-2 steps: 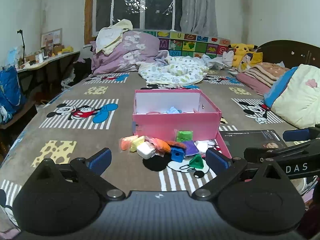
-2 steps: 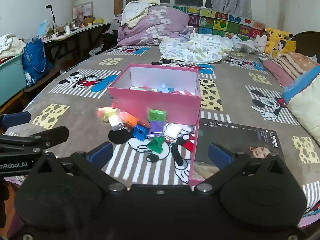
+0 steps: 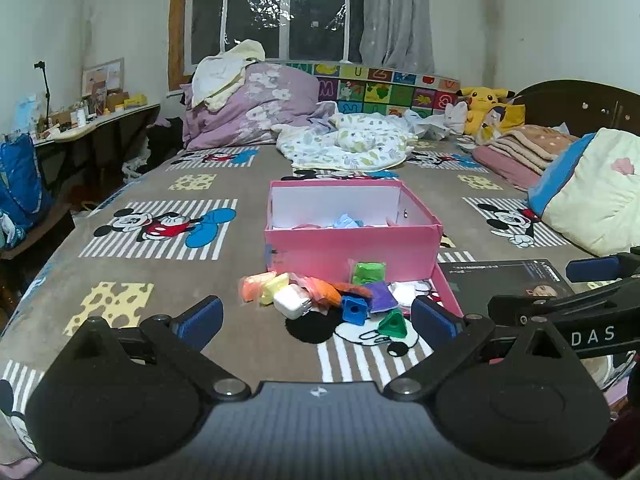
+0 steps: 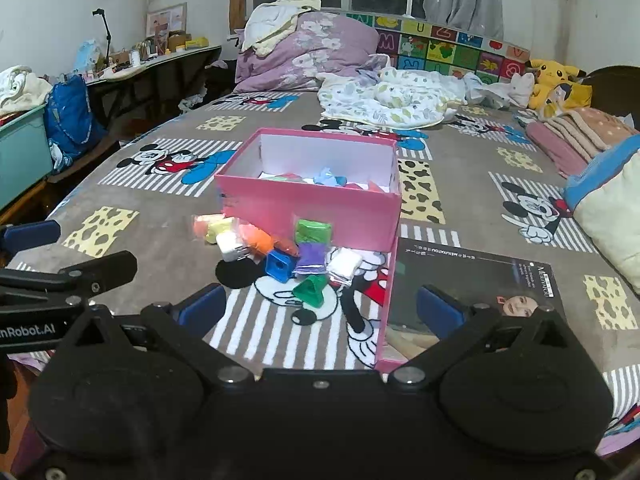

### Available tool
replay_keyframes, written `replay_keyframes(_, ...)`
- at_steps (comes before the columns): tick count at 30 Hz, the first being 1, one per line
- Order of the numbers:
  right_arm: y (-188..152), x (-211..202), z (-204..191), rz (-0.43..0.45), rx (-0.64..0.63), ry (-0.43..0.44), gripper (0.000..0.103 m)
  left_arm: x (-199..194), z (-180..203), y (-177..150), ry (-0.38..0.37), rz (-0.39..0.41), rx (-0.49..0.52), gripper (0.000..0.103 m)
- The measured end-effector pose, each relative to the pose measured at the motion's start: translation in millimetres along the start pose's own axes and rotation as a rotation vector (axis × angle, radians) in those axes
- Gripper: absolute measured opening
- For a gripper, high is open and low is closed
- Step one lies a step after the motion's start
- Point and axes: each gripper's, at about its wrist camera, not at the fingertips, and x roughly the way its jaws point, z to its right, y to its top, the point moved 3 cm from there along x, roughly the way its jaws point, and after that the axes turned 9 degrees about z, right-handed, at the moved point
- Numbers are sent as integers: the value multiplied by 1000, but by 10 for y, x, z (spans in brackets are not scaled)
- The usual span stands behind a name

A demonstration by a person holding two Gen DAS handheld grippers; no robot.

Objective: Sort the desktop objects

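Here you stand at the approach step: both tools hover short of the pile, nothing picked yet. The pink box (image 4: 308, 216) sits open mid-blanket, a few items already inside; its lid (image 4: 472, 288), reading "Meinvatou" as best it can be made out, lies to the right. Loose pieces, among them a blue block (image 4: 279, 266) and a green triangle (image 4: 309, 291), lie against the box front. The left gripper (image 3: 316, 316) and right gripper (image 4: 320, 306) are spread wide, empty. Next, pick one piece and close squarely on it. The tool arms read "DAS" and "nRobot.AI".
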Motion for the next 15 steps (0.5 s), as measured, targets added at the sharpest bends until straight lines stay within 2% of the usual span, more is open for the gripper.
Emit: replay_keyframes(15, -80, -9, 35, -35, 18, 4, 102, 15, 41, -30, -15, -24, 17, 101)
